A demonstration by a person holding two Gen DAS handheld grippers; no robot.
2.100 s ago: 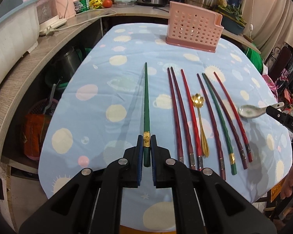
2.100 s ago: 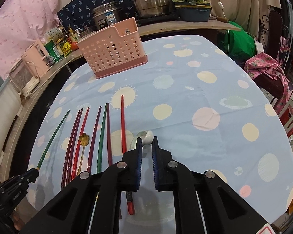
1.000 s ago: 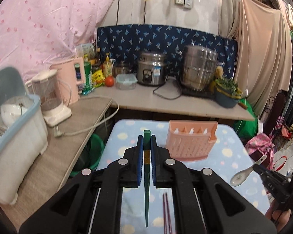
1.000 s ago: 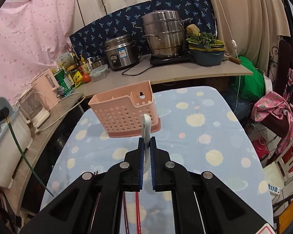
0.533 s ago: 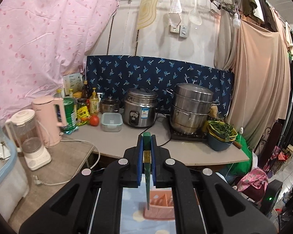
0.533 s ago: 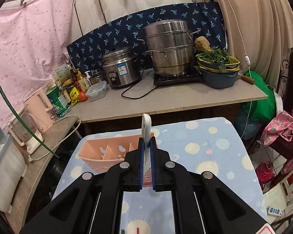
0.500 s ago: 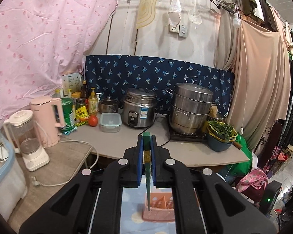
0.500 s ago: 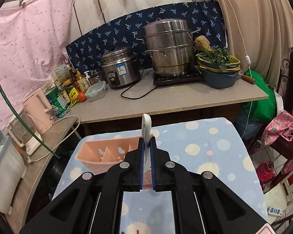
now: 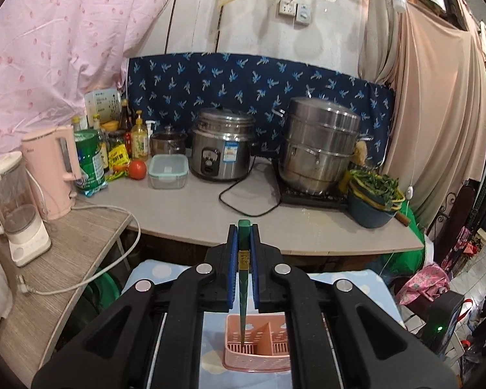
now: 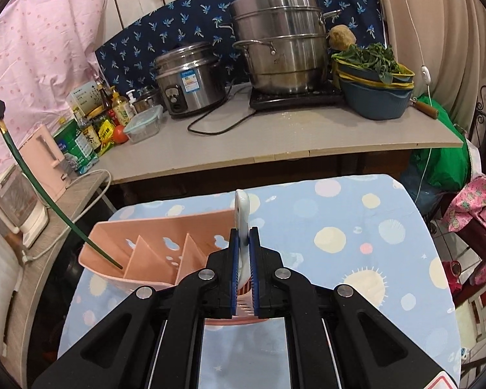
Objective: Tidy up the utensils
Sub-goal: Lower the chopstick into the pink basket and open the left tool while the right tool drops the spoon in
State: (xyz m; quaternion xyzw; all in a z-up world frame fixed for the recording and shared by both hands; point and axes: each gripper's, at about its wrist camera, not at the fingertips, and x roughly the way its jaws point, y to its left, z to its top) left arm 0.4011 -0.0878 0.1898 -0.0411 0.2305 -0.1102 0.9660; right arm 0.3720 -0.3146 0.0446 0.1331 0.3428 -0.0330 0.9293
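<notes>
My left gripper point(image 9: 243, 236) is shut on a green chopstick point(image 9: 243, 295) that hangs point down, its tip inside the left compartment of the pink utensil basket point(image 9: 262, 361). In the right wrist view the same chopstick point(image 10: 58, 210) slants down into the basket's left compartment point(image 10: 103, 253). My right gripper point(image 10: 242, 243) is shut on a white ceramic spoon point(image 10: 242, 214), handle up, held above the right part of the basket; its bowl is hidden between the fingers.
The basket stands on a blue spotted tablecloth point(image 10: 356, 246). Behind it is a counter point(image 10: 275, 142) with a rice cooker point(image 10: 188, 77), a steel steamer pot point(image 10: 278, 39), a bowl of greens point(image 10: 376, 90) and bottles. A blender point(image 9: 16, 210) and pink kettle point(image 9: 52, 175) stand left.
Both grippers have moved closer over the basket. The green chopstick's tip has gone down into the left compartment, and the spoon has come lower over the basket's right side.
</notes>
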